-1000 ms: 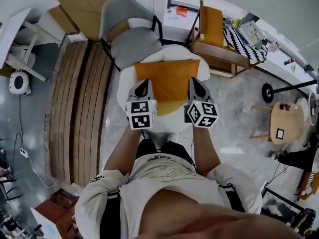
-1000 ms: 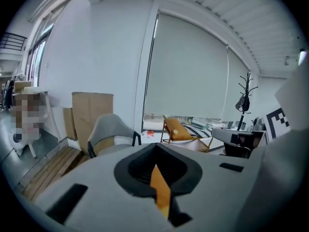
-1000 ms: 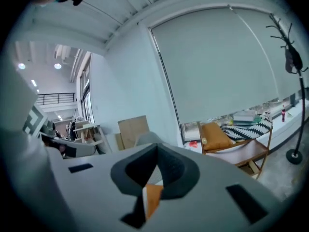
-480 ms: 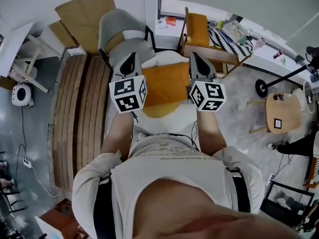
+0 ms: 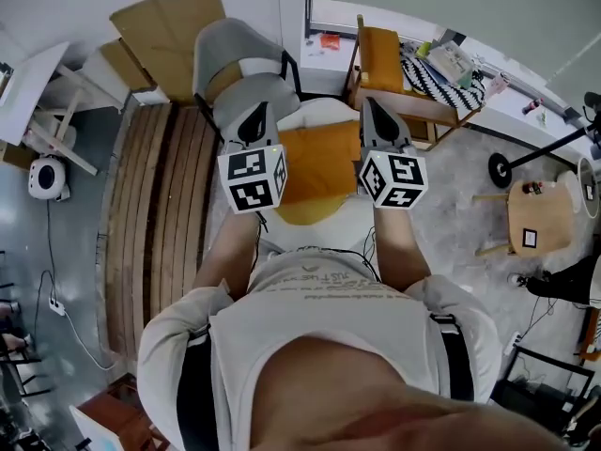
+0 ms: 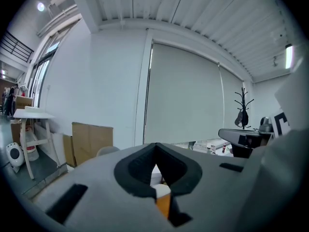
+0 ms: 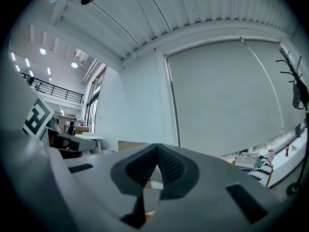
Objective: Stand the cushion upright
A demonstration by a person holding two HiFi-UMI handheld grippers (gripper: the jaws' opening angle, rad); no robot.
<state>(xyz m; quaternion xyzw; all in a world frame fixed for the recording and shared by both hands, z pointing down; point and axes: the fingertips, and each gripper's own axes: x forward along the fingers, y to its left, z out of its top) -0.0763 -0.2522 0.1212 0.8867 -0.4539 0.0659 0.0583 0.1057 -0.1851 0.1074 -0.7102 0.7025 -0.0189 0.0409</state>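
Note:
The orange cushion (image 5: pixel 319 163) hangs between my two grippers, lifted above the round white seat (image 5: pixel 329 228). My left gripper (image 5: pixel 255 122) is shut on the cushion's left edge, and my right gripper (image 5: pixel 374 118) is shut on its right edge. In the left gripper view the jaws (image 6: pixel 157 170) are closed, with a sliver of the orange cushion (image 6: pixel 163 206) pinched low between them. The right gripper view shows closed jaws (image 7: pixel 155 170) too, with a small strip of the orange cushion (image 7: pixel 141 220) at their base. Both point roughly level toward the far wall.
A grey chair (image 5: pixel 239 59) stands just beyond the white seat. A wooden chair with another orange cushion (image 5: pixel 380 54) is behind on the right. Wooden slats (image 5: pixel 150 205) lie on the floor at left, cardboard (image 5: pixel 174 22) leans behind, and a small round wooden table (image 5: pixel 540 219) stands at right.
Both grippers rose together with the cushion, lifting it off the white seat. Most of the rise came early; in the last half second they hardly moved.

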